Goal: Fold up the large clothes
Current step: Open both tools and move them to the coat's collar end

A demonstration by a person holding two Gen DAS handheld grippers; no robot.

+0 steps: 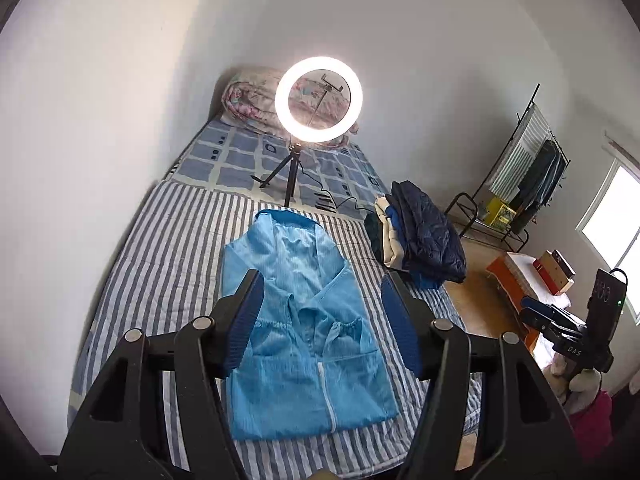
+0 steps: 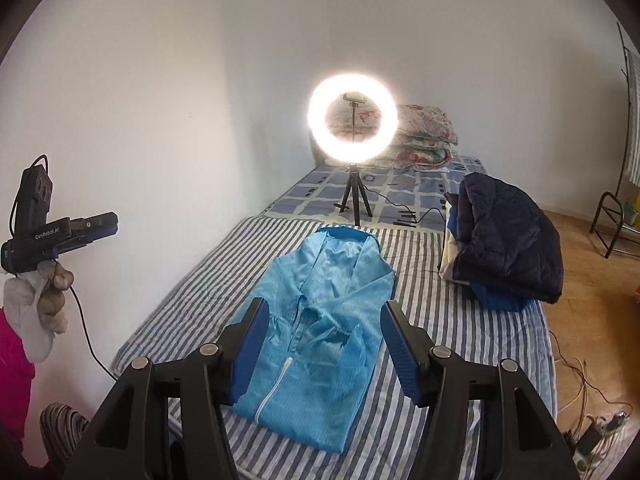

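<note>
Light-blue zip-front jacket (image 1: pixel 308 328) lies flat on the striped blue-and-white bed sheet (image 1: pixel 160 264), hood end toward the far wall, both sleeves folded in across the chest, white zipper running down the lower half. Left gripper (image 1: pixel 318 320) hovers above the jacket with its jaws spread wide, nothing between the blue pads (image 1: pixel 240 328). Right gripper (image 2: pixel 320 344) likewise hangs over the garment, jaws apart and empty (no contact with fabric visible in either wrist view). In the right wrist view the left hand (image 2: pixel 52 296), gloved in white, holds its tool up near the wall. Stack of folded clothes topped by a dark navy quilted coat (image 2: pixel 508 244) sits at the bed's right edge, just beside the jacket. Lit ring light on a small black tripod (image 1: pixel 319 100) stands on the bed beyond the hood, in front of folded floral quilts (image 2: pixel 424 136).
</note>
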